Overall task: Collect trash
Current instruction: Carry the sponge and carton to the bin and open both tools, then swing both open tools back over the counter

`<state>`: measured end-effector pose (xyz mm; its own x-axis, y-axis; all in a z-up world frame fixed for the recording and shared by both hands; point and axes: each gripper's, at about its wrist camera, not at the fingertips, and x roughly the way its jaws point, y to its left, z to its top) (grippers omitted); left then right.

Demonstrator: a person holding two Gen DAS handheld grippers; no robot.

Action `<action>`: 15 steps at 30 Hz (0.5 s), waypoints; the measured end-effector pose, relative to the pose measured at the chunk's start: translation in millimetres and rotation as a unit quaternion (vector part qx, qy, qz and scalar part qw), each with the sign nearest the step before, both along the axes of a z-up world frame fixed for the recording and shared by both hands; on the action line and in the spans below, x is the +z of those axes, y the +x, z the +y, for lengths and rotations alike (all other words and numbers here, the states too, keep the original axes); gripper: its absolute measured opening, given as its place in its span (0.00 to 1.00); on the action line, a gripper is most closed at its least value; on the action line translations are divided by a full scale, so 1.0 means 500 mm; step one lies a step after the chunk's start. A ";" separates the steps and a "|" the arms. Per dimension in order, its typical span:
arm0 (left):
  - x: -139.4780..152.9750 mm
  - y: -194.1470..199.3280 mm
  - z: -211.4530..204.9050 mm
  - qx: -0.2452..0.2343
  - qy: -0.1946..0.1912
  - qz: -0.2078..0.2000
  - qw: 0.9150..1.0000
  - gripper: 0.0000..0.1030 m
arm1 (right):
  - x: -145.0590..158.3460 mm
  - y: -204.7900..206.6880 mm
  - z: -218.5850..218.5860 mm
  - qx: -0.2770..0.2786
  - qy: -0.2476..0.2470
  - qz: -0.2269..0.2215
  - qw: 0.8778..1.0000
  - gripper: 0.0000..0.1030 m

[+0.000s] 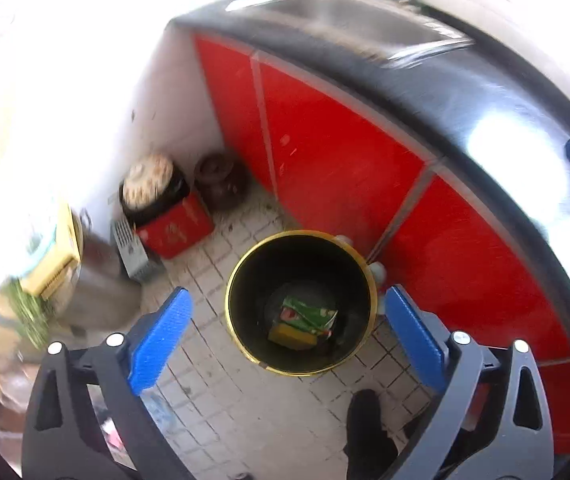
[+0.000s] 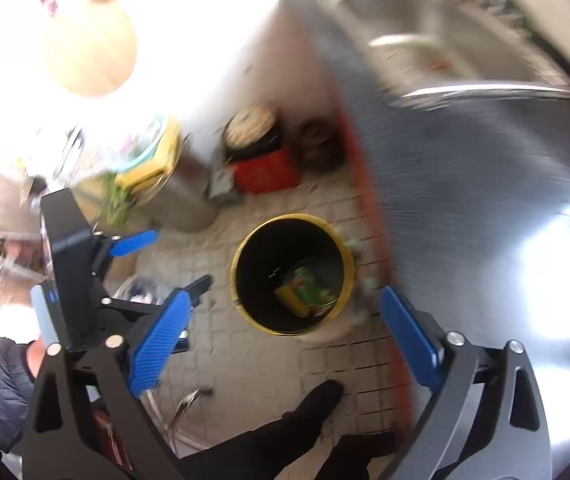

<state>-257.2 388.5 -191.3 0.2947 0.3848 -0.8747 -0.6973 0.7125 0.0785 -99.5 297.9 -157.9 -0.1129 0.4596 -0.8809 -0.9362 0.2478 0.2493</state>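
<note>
Your landmark is the black bin (image 1: 301, 304) with the gold rim, standing on the tiled floor (image 1: 221, 400) just beside the red cabinet doors (image 1: 325, 148) under the dark worktop (image 1: 485, 100). Both the left gripper (image 1: 289, 336) and right gripper (image 2: 281, 336) hang above it, fingers spread wide and empty. The green and yellow packet (image 1: 305, 320) lies at the bin's bottom, straight below; its print is too blurred to read.
</note>
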 end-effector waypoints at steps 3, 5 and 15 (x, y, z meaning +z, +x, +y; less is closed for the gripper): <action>0.077 0.068 -0.061 -0.040 0.007 -0.012 0.999 0.94 | 0.098 0.049 -0.127 -0.064 0.022 -0.056 0.996 0.93; 0.124 0.131 -0.117 -0.076 0.002 -0.021 0.997 0.94 | 0.150 0.086 -0.220 -0.115 0.034 -0.074 0.990 0.93; 0.294 0.433 -0.487 -0.374 -0.031 -0.084 0.923 0.94 | 0.304 0.201 -0.716 -0.408 0.055 -0.146 0.900 0.93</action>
